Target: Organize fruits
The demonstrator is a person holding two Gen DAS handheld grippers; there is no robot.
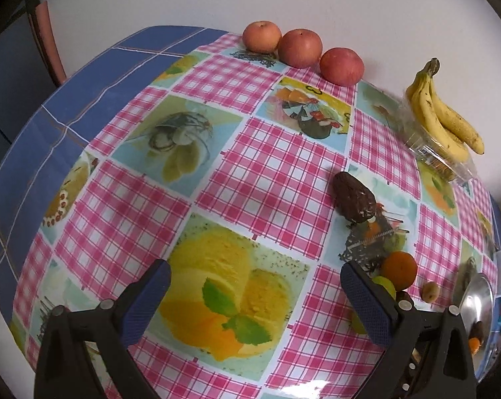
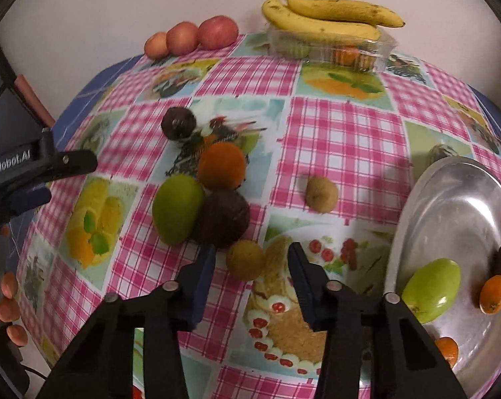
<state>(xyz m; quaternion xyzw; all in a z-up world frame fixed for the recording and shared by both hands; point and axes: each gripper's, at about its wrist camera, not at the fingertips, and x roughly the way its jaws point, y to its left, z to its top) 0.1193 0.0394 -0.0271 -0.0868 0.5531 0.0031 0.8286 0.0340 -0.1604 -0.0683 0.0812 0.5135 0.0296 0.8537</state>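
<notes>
Right tongs flank a small round brownish fruit.

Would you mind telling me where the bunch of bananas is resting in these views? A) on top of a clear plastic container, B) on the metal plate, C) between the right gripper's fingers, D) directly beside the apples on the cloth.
A: the bananas lie across the clear plastic container at the far edge by the wall, away from the metal plate.

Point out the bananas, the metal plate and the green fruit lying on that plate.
bananas (image 2: 323, 16): right wrist view, middle of the bunch.
metal plate (image 2: 463, 206): right wrist view, bare inner surface.
green fruit (image 2: 431, 289): right wrist view, middle of its skin.
</notes>
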